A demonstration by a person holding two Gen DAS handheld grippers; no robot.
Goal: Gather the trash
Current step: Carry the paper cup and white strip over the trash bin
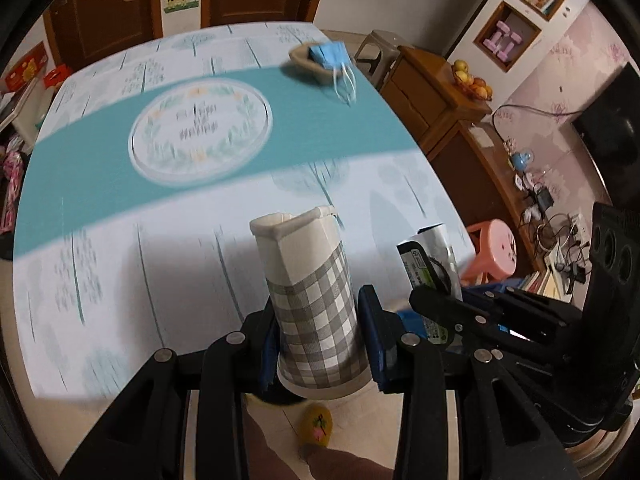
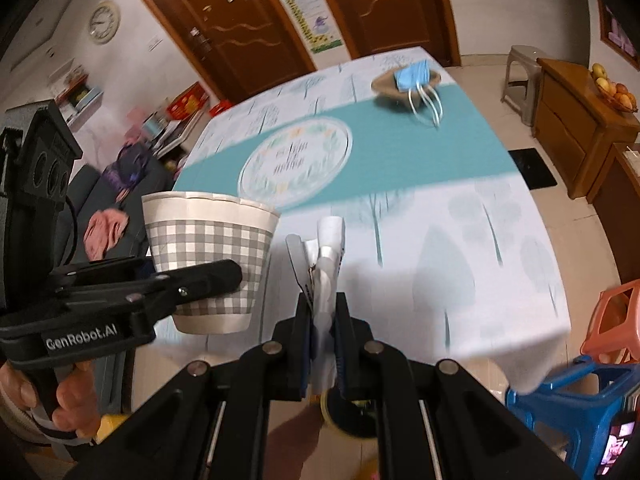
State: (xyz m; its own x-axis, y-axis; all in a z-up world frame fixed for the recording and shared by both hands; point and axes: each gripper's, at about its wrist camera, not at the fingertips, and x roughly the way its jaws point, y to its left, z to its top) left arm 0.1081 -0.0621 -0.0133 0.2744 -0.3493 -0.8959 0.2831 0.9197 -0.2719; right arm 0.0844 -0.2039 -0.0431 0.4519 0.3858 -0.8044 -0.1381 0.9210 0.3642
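Observation:
A grey checked paper cup (image 1: pixel 316 300), its rim squashed flat, sits between the pads of my left gripper (image 1: pixel 320 336), which is shut on its lower half. In the right wrist view the same cup (image 2: pixel 208 240) hangs at the left in that gripper (image 2: pixel 228 276). My right gripper (image 2: pixel 322 320) is shut on a crumpled silver and white wrapper (image 2: pixel 330 256). From the left wrist that wrapper (image 1: pixel 428 264) shows a green printed side, with the right gripper (image 1: pixel 436 300) clamped on it. A blue face mask (image 1: pixel 330 54) (image 2: pixel 412 74) lies in a small tan basket (image 2: pixel 384 86) at the table's far right.
The table (image 1: pixel 200 264) wears a white cloth with a teal band and a round printed emblem (image 2: pixel 296 160). A pink stool (image 1: pixel 496 248), a blue stool (image 2: pixel 568 392) and an orange one (image 2: pixel 616 320) stand by its near right corner. A wooden cabinet (image 2: pixel 580 128) lines the right wall.

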